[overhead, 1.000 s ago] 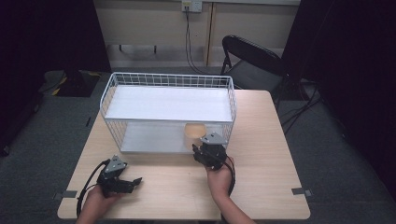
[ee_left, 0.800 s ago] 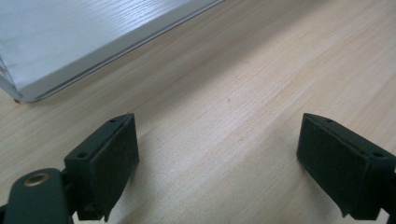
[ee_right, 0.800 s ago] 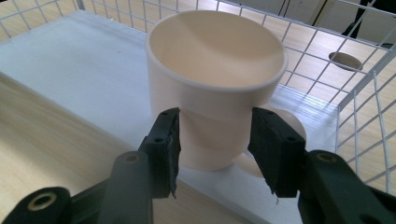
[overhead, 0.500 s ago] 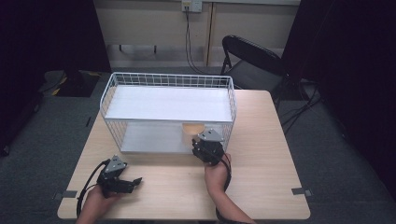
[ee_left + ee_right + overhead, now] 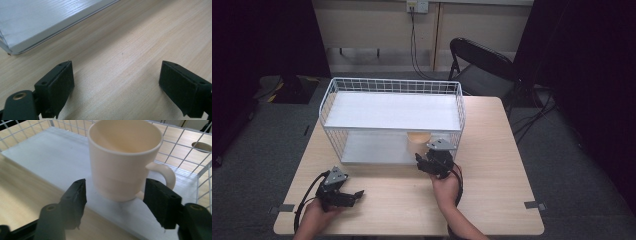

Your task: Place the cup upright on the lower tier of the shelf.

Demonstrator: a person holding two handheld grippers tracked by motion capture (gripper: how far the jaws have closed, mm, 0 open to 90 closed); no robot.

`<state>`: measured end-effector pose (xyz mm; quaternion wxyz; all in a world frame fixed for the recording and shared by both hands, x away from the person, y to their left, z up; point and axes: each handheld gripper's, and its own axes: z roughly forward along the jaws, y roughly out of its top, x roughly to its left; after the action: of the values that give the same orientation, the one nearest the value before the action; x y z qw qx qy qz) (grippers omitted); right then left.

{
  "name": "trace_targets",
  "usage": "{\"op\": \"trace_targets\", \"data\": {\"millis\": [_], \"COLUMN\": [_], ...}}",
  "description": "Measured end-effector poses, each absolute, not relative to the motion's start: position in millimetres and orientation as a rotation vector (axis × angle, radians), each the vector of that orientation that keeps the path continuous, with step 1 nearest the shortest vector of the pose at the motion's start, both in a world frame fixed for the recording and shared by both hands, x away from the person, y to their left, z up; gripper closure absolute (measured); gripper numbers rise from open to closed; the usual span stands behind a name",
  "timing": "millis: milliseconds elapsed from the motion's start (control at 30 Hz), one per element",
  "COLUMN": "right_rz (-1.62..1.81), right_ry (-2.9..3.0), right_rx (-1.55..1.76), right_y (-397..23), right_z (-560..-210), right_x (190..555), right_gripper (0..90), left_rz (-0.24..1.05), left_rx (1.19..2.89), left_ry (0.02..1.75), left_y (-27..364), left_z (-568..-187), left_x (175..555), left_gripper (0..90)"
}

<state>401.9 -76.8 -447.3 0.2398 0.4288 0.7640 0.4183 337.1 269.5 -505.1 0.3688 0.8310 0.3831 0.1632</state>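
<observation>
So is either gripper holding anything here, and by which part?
Nothing is held. The right gripper is open, jaws either side of the cream mug without touching. The left gripper is open over bare table.

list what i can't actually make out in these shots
- Mug: the right gripper view does not settle whether it touches the right gripper pads; in the high view the rack's upper shelf covers most of it.
- Mug's inside bottom: hidden by its own rim in the right gripper view.
- Left gripper: too small in the high view to read the jaw gap.
- Wire rack: cut off by the edges in both gripper views.
</observation>
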Motion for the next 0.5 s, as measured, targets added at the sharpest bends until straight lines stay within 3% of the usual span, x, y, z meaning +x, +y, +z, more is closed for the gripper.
{"op": "trace_targets", "data": {"millis": [500], "right_rz": [1.236], "right_ry": [2.166], "right_rx": [1.143], "right_y": [-92.7], "right_z": [-438.5], "right_x": [388.1], "right_gripper": [17.8], "left_rz": [0.419], "left_rx": [2.133], "left_ry": [0.983], "left_y": [269.5], "left_z": [-505.2], "left_x": [337.1], "left_gripper": [12.3]}}
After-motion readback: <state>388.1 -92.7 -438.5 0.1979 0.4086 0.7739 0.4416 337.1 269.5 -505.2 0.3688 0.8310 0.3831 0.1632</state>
